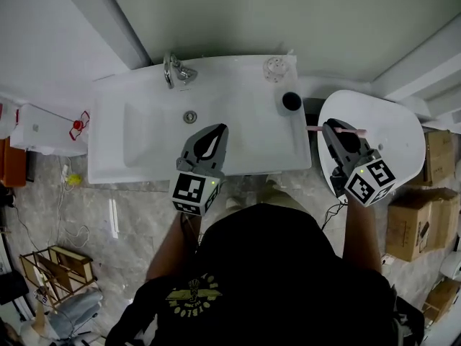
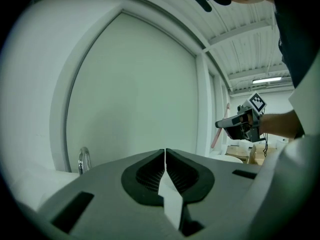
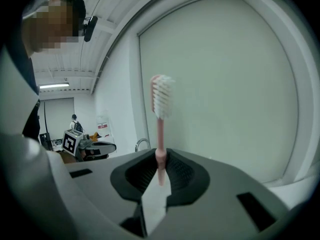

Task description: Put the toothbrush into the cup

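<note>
My right gripper [image 1: 328,126] is shut on a pink toothbrush [image 1: 338,130], which lies crosswise in the jaws over the white round table [image 1: 403,132]. In the right gripper view the toothbrush [image 3: 160,129] stands upright between the jaws, its white bristles at the top. A black cup [image 1: 292,101] sits on the right ledge of the white sink [image 1: 151,132], to the left of the right gripper. My left gripper [image 1: 218,129] hangs over the sink's front part, its jaws pressed together with nothing between them [image 2: 165,154].
A chrome tap [image 1: 173,69] stands at the sink's back edge, with a drain [image 1: 190,117] in the basin. A clear glass dish [image 1: 276,68] sits behind the cup. Cardboard boxes [image 1: 416,225] are stacked on the floor at the right.
</note>
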The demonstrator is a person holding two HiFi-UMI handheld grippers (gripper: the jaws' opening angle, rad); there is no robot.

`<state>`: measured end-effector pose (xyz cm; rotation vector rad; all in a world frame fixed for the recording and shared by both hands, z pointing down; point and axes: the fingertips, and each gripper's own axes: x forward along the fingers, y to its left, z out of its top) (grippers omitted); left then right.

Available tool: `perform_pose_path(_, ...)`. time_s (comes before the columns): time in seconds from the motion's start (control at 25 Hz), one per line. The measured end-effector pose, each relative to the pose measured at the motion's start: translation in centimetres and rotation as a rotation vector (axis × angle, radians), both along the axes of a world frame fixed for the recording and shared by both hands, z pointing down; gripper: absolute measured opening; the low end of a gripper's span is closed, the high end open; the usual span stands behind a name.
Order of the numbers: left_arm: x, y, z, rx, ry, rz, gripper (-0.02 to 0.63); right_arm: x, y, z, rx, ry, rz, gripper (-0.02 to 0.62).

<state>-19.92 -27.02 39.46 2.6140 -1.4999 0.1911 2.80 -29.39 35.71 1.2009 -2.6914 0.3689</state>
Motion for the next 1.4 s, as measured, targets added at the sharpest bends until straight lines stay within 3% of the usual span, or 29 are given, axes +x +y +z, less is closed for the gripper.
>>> perform_pose_path(0.24, 3.6, -3.7, 1.9, -0.043, -0.021, 0.005, 0.018, 2.7, -4.7, 2.2, -0.022, -0.023, 0.005, 0.054)
perform_pose_path(0.6, 8.6, -8.2, 4.6, -0.103, -0.019, -0.009, 0.018, 3.4, -9.4, 6.7, -0.088, 0.004, -0.103, 0.055)
perform_pose_path(1.04, 12.1, -12.8, 9.6, -0.153, -0.036, -0.07, 0.018, 2.7, -15.2, 12.8, -0.176, 0.035, -0.246, 0.055)
perform_pose_path(1.4, 13.8, -14.5, 14.3, -0.204, -0.039, -0.144, 0.018, 0.9, -16.4, 19.8, -0.252, 0.098, -0.378, 0.055)
